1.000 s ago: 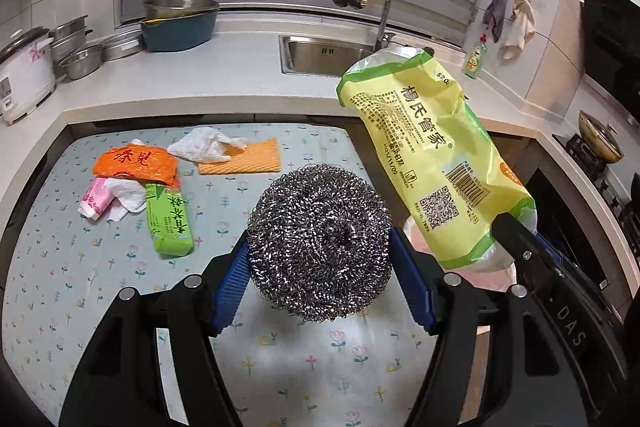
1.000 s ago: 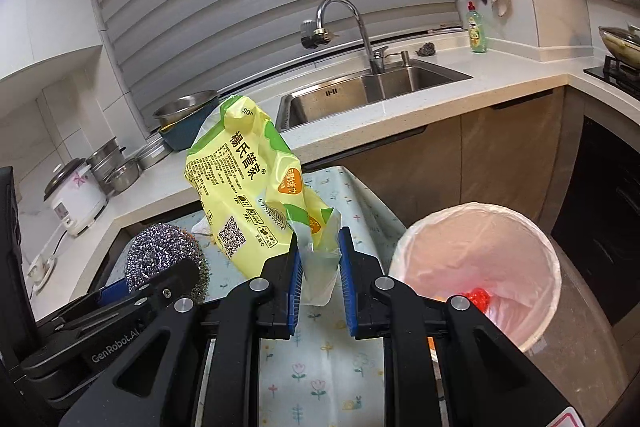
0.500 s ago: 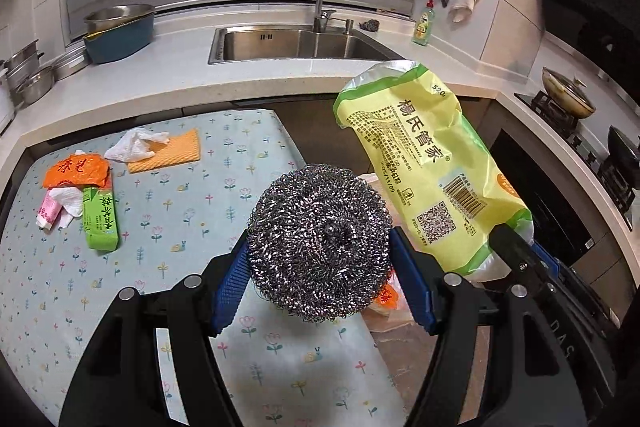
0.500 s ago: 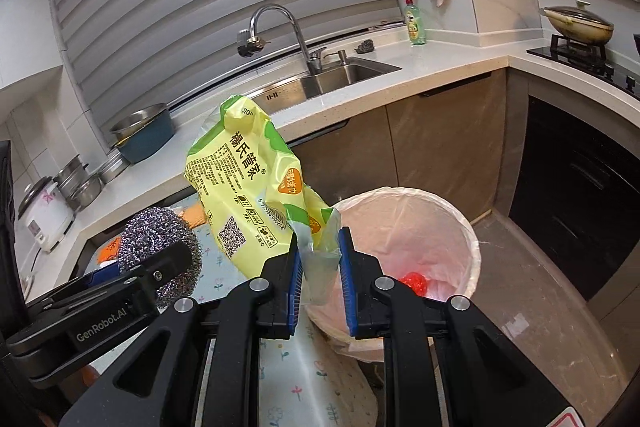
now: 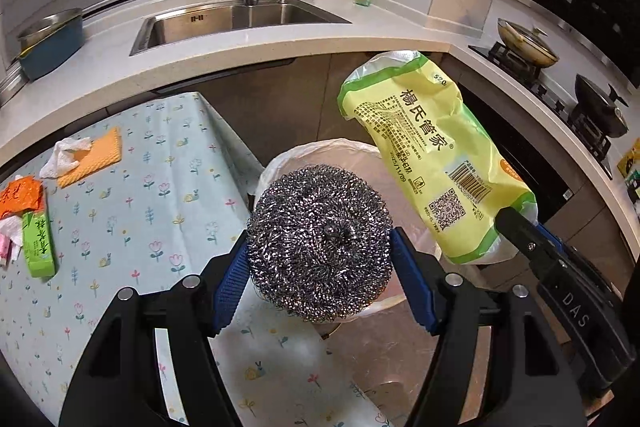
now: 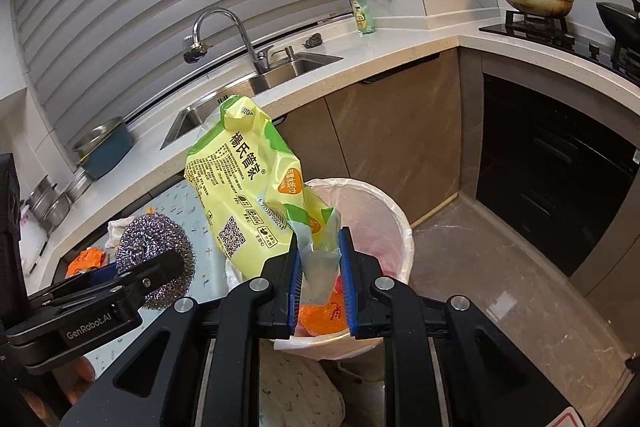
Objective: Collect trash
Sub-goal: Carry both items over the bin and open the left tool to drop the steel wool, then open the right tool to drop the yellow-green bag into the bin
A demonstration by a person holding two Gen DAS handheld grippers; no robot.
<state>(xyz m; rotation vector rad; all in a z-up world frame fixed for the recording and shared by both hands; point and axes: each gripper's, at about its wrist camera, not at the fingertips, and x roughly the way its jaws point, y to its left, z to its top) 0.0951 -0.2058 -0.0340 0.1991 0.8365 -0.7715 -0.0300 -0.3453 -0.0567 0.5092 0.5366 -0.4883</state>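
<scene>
Through my left wrist view, my left tongs (image 5: 320,263) clamp a round silver steel-wool scrubber (image 5: 319,241) over the white-lined round trash bin (image 5: 280,163); the flowered table (image 5: 132,195) lies at nine o'clock.

Through my right wrist view, my right tongs (image 6: 320,267) pinch the tail of a yellow-green plastic package (image 6: 244,183) above the bin, the scrubber at nine o'clock.

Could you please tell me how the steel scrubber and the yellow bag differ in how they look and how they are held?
The steel scrubber is a round, grey, wiry ball; the yellow bag is a long, smooth, printed plastic pack. The left tool clamps the scrubber across its middle, while the right tool pinches only the bag's bottom end, so the bag stands up above it. Both are held in the air near the lined bin.
</scene>
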